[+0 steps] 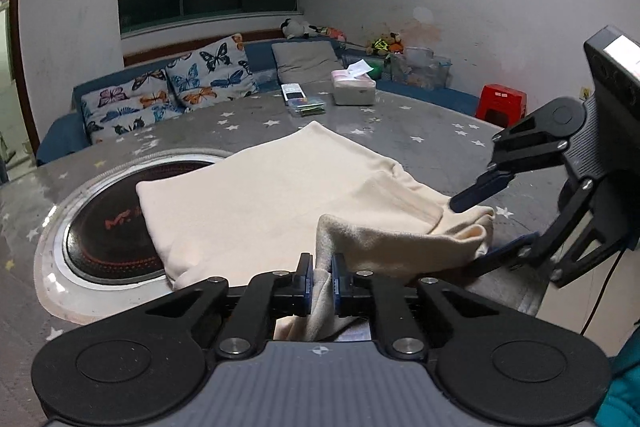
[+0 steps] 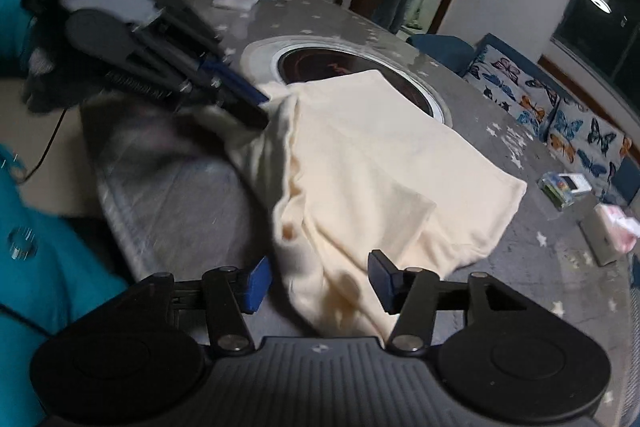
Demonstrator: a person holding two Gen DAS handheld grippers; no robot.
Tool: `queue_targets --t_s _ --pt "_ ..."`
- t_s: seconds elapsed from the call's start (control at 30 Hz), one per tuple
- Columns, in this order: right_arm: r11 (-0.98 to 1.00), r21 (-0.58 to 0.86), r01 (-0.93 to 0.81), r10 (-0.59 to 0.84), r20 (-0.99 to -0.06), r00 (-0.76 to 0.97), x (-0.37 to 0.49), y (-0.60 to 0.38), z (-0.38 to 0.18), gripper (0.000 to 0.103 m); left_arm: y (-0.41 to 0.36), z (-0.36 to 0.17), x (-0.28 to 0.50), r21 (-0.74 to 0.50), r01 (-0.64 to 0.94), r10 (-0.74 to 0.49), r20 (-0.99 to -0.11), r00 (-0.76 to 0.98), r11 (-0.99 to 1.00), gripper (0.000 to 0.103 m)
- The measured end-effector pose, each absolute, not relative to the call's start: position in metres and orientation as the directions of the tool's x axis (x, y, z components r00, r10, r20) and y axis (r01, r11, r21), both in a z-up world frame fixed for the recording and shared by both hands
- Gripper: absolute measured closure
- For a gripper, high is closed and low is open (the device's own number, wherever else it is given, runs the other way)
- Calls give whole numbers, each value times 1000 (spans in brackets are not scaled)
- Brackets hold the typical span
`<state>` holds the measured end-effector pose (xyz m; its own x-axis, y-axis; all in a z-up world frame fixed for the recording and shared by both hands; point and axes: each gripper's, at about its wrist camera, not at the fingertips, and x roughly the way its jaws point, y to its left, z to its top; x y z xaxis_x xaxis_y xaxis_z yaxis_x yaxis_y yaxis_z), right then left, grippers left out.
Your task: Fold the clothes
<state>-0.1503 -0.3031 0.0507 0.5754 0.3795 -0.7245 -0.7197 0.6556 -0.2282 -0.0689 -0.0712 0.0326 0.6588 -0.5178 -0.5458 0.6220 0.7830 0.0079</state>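
Observation:
A cream-coloured garment (image 1: 276, 195) lies partly folded on the grey star-patterned table (image 1: 400, 123), over the edge of a round black hob. My left gripper (image 1: 321, 285) is shut on the garment's near edge, and the cloth bunches up between its blue pads. My right gripper (image 1: 480, 223) is open at the garment's right corner, its fingers straddling the cloth there. In the right wrist view the garment (image 2: 384, 167) runs between the open right gripper (image 2: 318, 281), and the left gripper (image 2: 256, 107) pinches the far corner.
A round inset hob (image 1: 104, 227) sits at the table's left. A tissue box (image 1: 354, 89), a remote and a small clear box (image 1: 306, 105) lie at the far side. A sofa with butterfly cushions (image 1: 168, 91) stands behind; a red stool (image 1: 502, 103) is at right.

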Motion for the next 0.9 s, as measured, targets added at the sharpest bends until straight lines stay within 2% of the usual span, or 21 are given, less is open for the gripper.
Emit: queue_targets --t_s 0.03,0.07,0.1,0.17,0.27,0.5,0.53,0.6,0.63,0.7,0.9 --pt "665 -200 -720 390 -729 563 -145 -304 50 67 -71 32 -68 7 620 -515 -549 658 785 92" --pt "674 -172 -719 401 -732 550 -140 -305 50 85 -69 31 -70 13 620 -511 -552 659 785 89" --pt "682 -143 -717 412 -736 538 -135 -306 49 91 -68 30 -72 21 619 -506 -555 660 785 87" --pt "699 -99 -708 430 -733 527 -128 -309 53 92 -65 29 -78 45 621 -497 -555 667 782 84" --pt "720 -59 -691 454 -713 534 -122 -315 62 94 -60 27 -90 101 618 -474 -549 688 780 62" --pt "757 -19 -653 476 -668 571 -114 -320 79 95 -58 14 -105 224 632 -440 -548 711 742 60" --pt "761 -18 -648 475 -665 577 -114 -320 80 95 -58 12 -106 242 634 -437 -547 714 734 61" --pt "767 -14 -642 475 -660 582 -115 -321 79 95 -59 8 -108 269 633 -427 -545 722 726 75" --pt "770 -12 -638 475 -658 585 -116 -321 79 95 -59 7 -108 276 628 -420 -545 726 727 77" --pt "777 -7 -629 476 -647 596 -119 -322 79 96 -57 9 -108 268 627 -424 -541 726 731 89" --pt "790 -15 -613 488 -590 643 -137 -327 91 96 -52 23 -120 235 644 -465 -521 716 728 96"
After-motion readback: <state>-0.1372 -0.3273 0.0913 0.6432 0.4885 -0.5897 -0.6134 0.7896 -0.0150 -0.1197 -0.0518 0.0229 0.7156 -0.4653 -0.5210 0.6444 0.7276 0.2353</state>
